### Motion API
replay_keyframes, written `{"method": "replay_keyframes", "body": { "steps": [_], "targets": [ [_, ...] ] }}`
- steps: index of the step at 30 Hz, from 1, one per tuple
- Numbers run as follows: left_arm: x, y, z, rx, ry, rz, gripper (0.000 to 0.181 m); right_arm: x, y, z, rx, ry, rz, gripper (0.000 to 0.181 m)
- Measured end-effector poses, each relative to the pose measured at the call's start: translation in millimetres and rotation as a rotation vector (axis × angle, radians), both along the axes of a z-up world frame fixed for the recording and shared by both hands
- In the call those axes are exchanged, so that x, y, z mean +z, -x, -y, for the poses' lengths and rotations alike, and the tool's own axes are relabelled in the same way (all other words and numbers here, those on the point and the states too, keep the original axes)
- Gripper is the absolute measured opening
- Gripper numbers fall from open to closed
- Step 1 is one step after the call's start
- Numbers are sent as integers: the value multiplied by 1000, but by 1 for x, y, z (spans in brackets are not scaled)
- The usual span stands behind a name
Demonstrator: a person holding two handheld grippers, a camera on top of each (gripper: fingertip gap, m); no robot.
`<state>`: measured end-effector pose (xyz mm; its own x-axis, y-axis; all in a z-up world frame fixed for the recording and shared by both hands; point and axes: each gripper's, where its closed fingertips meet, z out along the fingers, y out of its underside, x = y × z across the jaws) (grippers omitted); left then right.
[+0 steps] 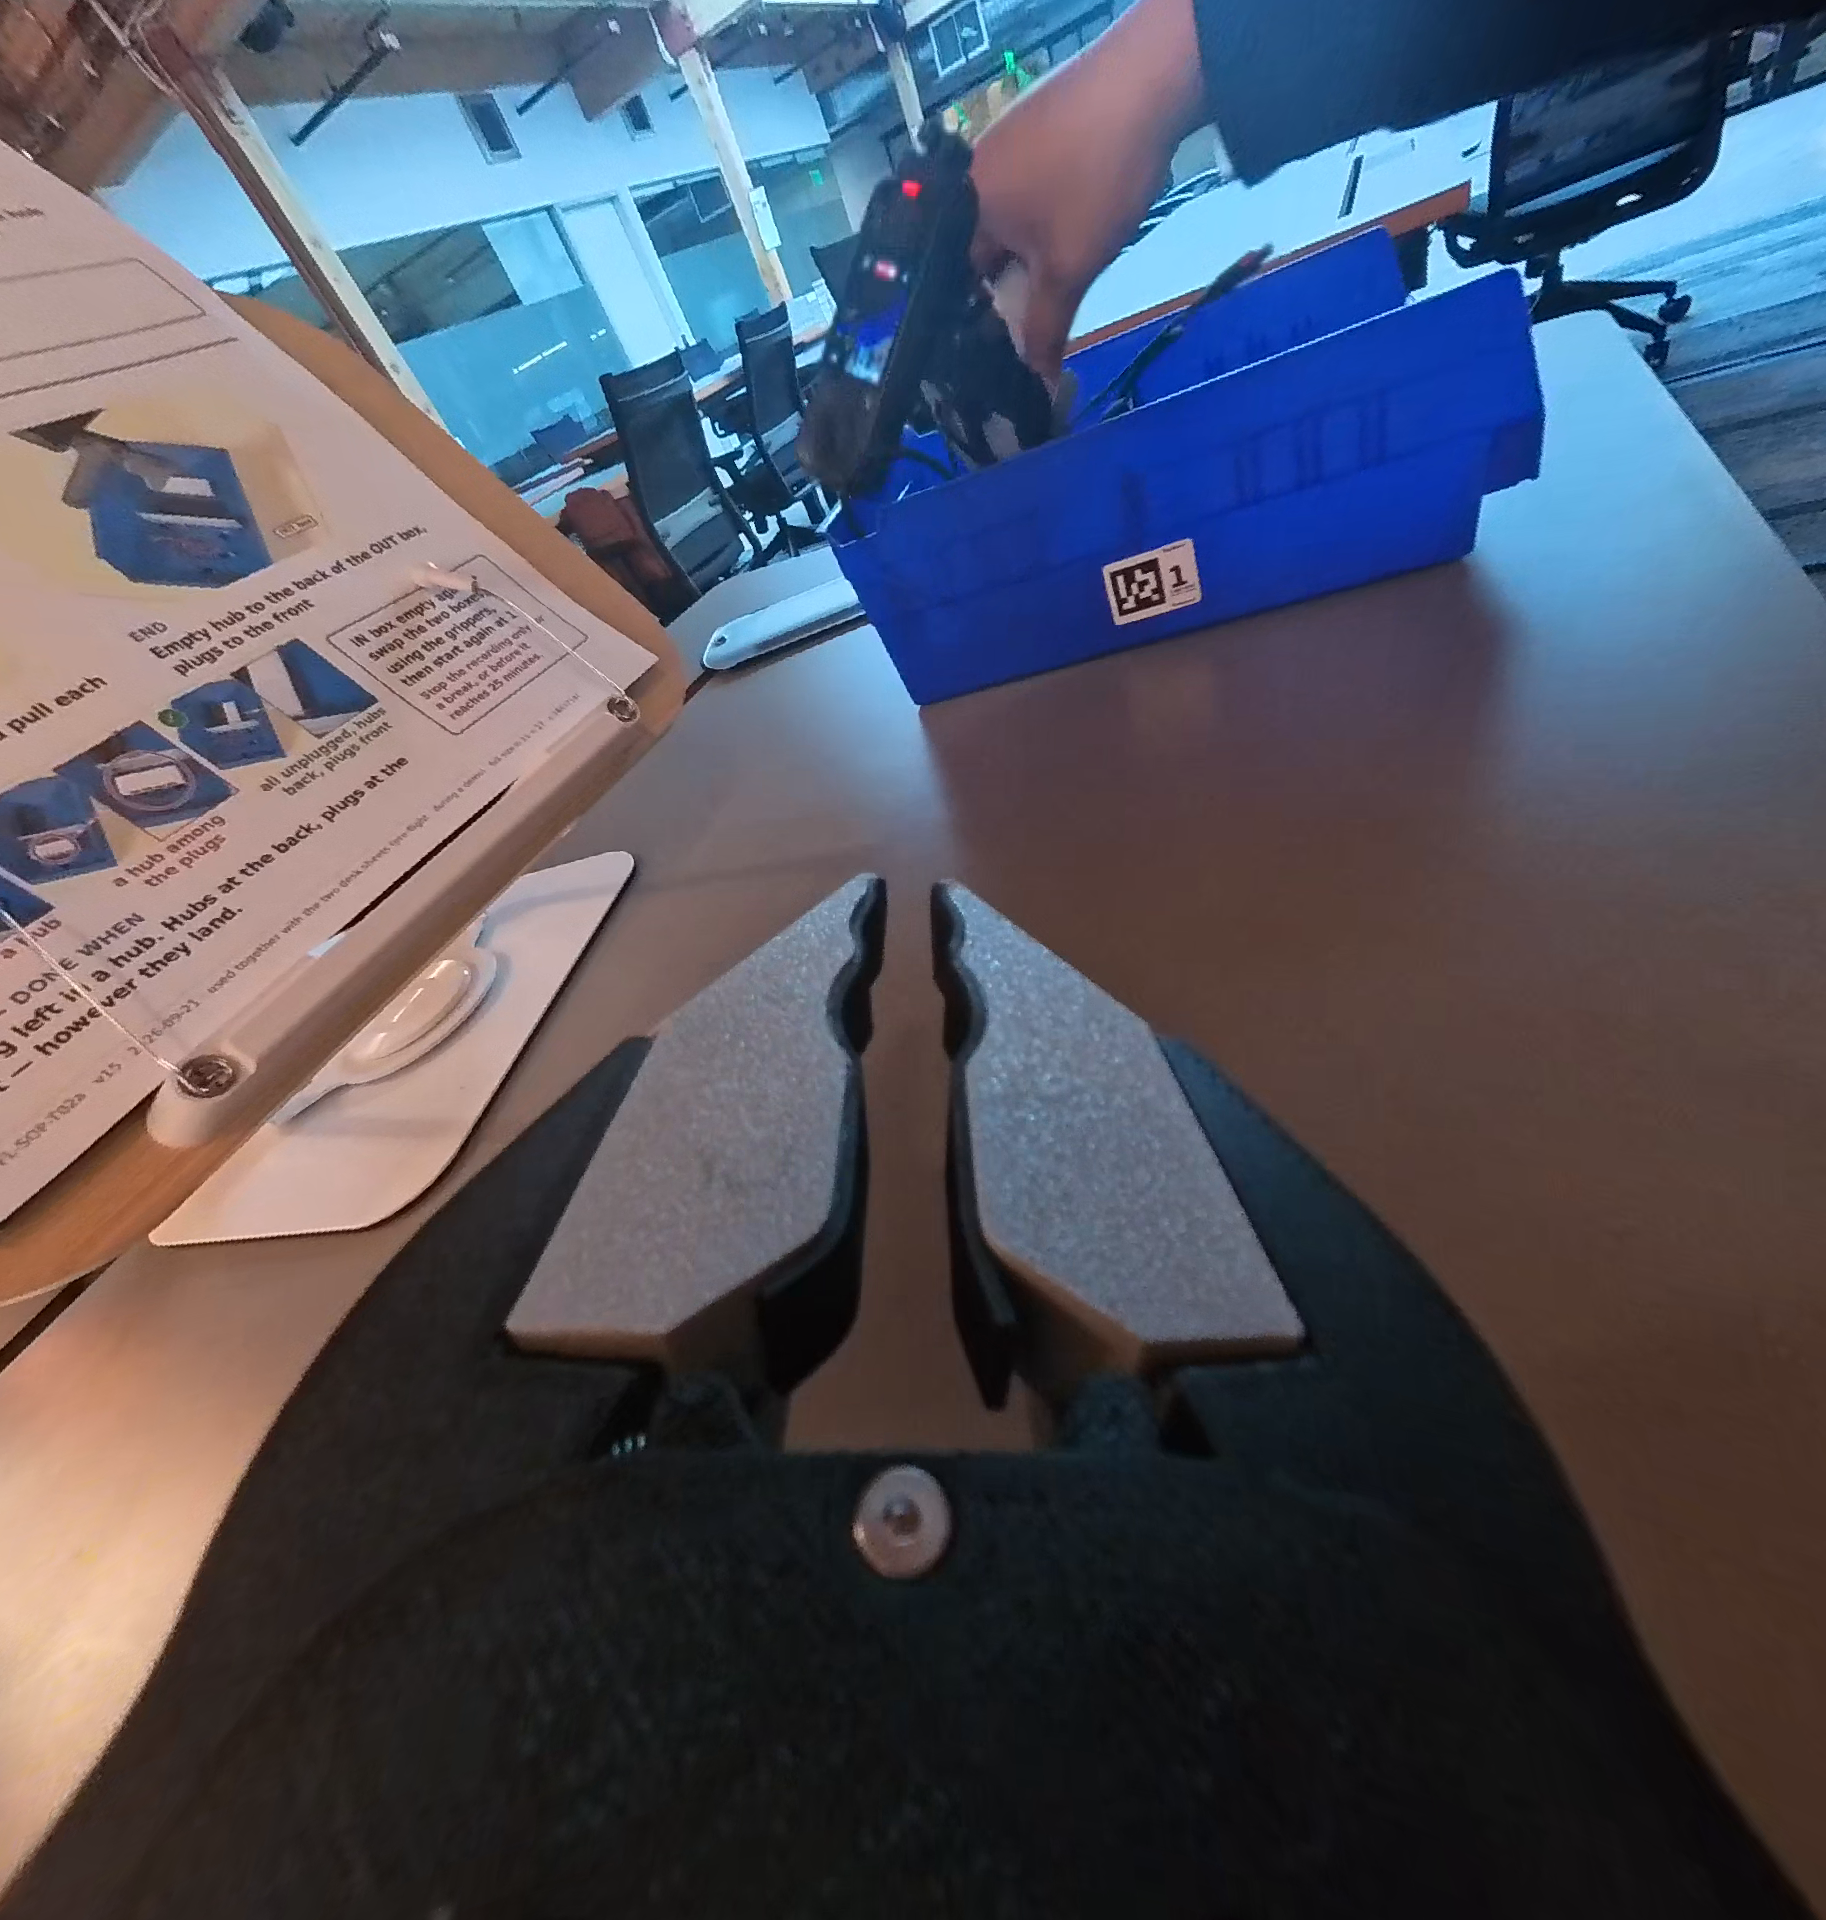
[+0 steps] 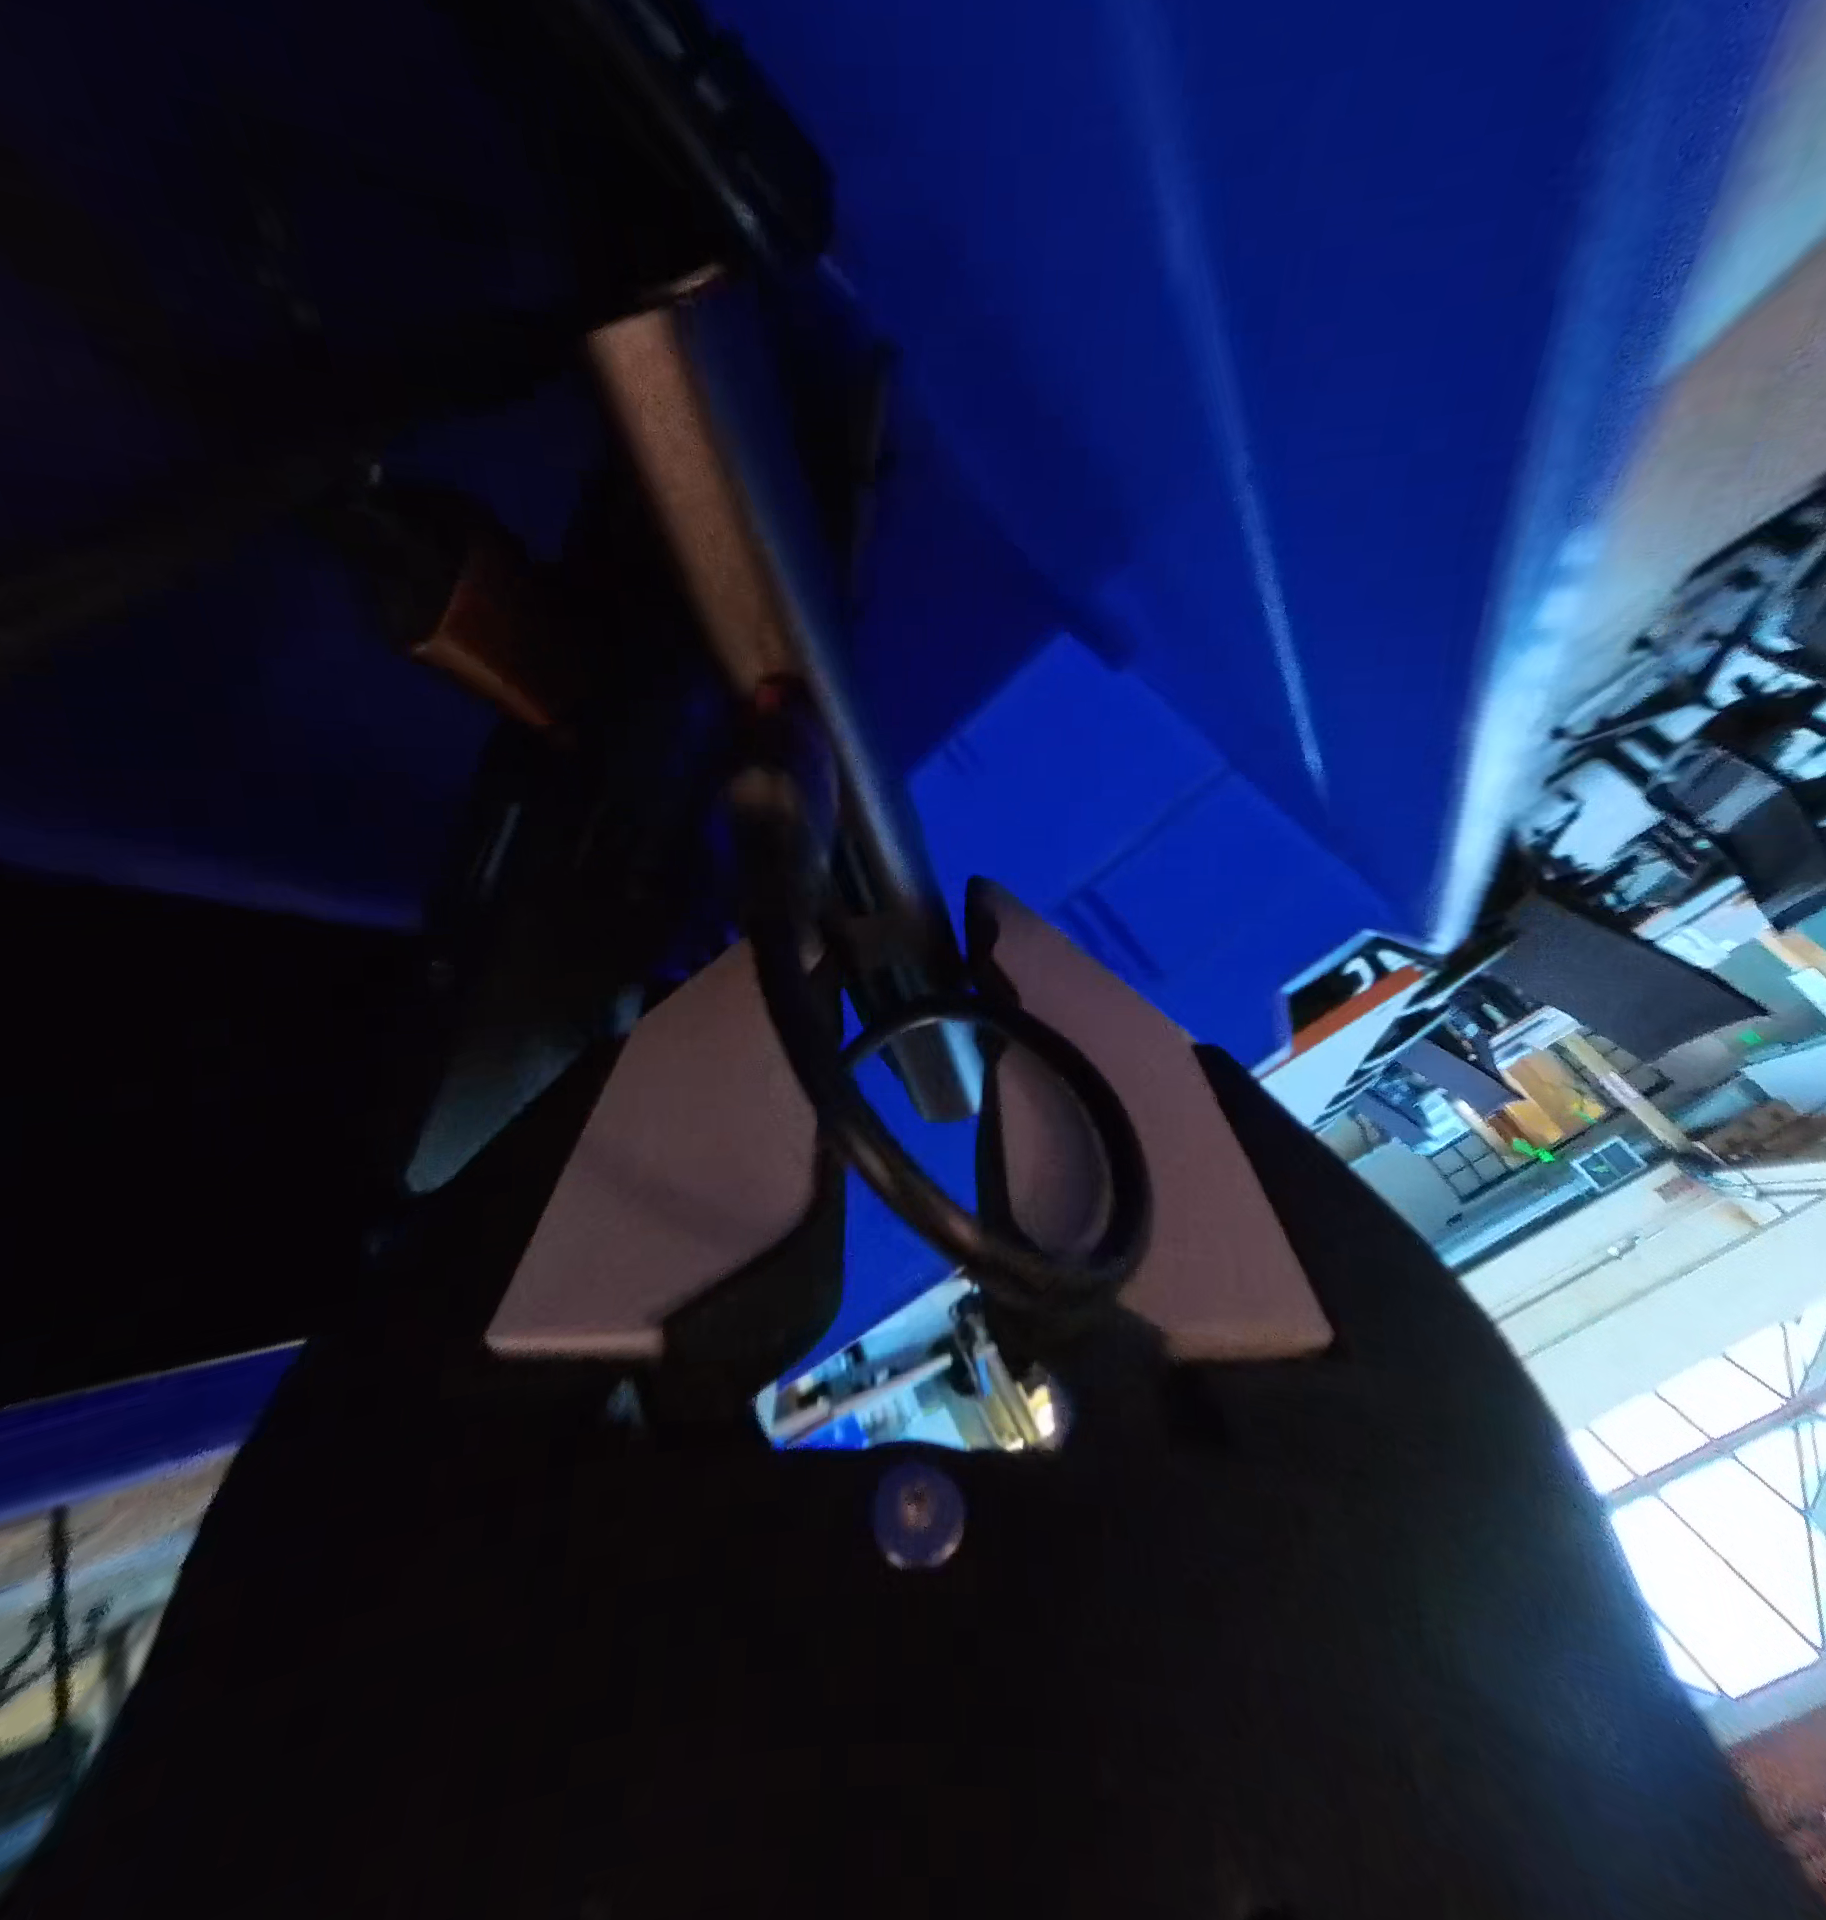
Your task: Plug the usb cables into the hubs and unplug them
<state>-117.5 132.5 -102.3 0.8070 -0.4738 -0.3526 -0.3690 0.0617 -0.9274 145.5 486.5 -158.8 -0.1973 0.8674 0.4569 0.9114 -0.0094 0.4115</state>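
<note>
My left gripper (image 1: pixel 909 894) hovers low over the brown table (image 1: pixel 1356 935), its fingers nearly together with a thin gap and nothing between them. Farther off in the left wrist view, a hand holds my right gripper (image 1: pixel 909 312), which dips into a blue bin (image 1: pixel 1252 540) with black cables inside. In the right wrist view my right gripper (image 2: pixel 878 935) is inside the blue bin (image 2: pixel 1096 364), shut on the end of a long silver USB hub (image 2: pixel 722 520). A black cable (image 2: pixel 1096 1143) loops over the right finger. The rest of the bin's contents are dark.
An instruction sheet (image 1: pixel 213 675) on a white stand (image 1: pixel 410 1091) rises at the left, close to my left gripper. A second blue bin (image 1: pixel 1335 270) sits behind the first. A white flat object (image 1: pixel 784 629) lies left of the bin. An office chair (image 1: pixel 1595 177) stands beyond. Tip to tip, the grippers are about 45 cm apart.
</note>
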Motion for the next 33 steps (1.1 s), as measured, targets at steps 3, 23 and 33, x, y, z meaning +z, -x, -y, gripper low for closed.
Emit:
{"method": "replay_keyframes", "body": {
  "steps": [3, 23, 33],
  "targets": [
    [-5, 0, -1, 0, 24, -3, 7, 15, 13, 2, 32, -36, -135, 35],
    [-15, 5, -3, 28, 90, 10, 18, 128, -25, 13, -305, -296, -840, 65],
    [-19, 4, -3, 25, 102, -15, 17, 71, -59, 82, -447, 67, -862, 58]
  ]
}}
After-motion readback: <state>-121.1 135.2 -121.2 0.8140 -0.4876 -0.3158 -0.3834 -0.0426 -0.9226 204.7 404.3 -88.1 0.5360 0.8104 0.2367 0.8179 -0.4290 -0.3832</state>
